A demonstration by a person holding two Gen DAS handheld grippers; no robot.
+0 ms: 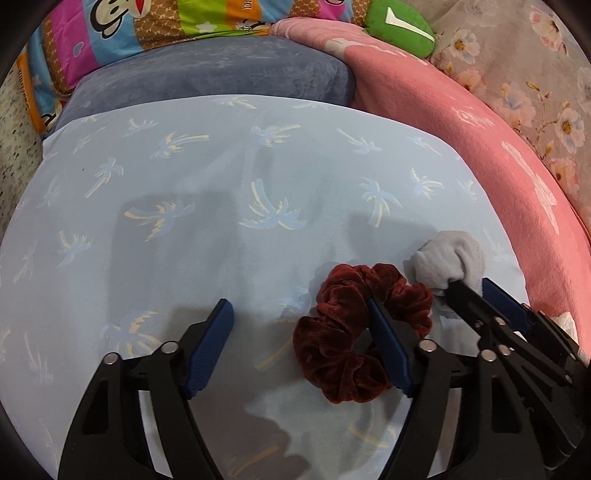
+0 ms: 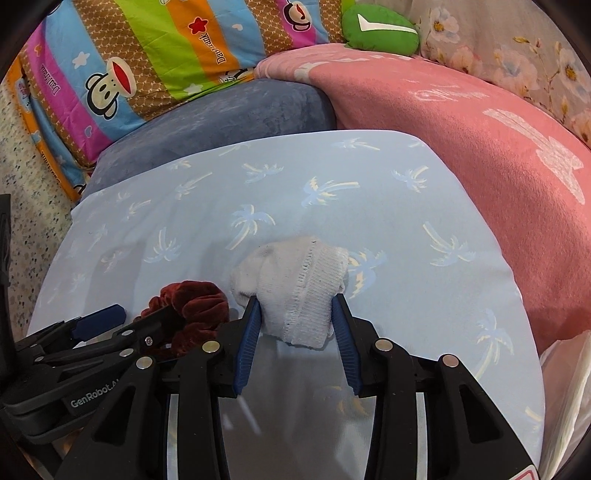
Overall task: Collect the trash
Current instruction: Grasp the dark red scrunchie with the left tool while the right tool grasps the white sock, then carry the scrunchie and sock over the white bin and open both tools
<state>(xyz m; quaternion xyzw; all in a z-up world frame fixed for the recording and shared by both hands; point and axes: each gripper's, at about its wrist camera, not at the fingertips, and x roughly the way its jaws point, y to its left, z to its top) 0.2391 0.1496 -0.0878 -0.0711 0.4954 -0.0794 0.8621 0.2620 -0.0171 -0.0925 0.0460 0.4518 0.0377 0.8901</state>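
Sock (image 2: 295, 295), white and balled up, sits between the right gripper (image 2: 295, 314) fingers (image 2: 249, 332), whose blue pads touch its two sides with the jaws partly closed around it. Its ribbed cuff faces the right pad and its rounded bulk the left, so its long axis runs across the jaws. Just left of the sock lies a dark red velvet scrunchie (image 1: 354, 332), flat like a ring. The left gripper (image 1: 299, 332) stands wide; one finger rests over the scrunchie's middle, the other on bare cloth, so nothing is gripped. Both things lie on a pale blue pillow (image 2: 443, 295) printed with palm trees. Beyond the sock, past the pillow's far edge, is a grey-blue cushion (image 2: 221, 114); to its right a pink blanket (image 2: 461, 129), behind that a striped cartoon quilt (image 2: 147, 48) and a green plush (image 2: 380, 29).
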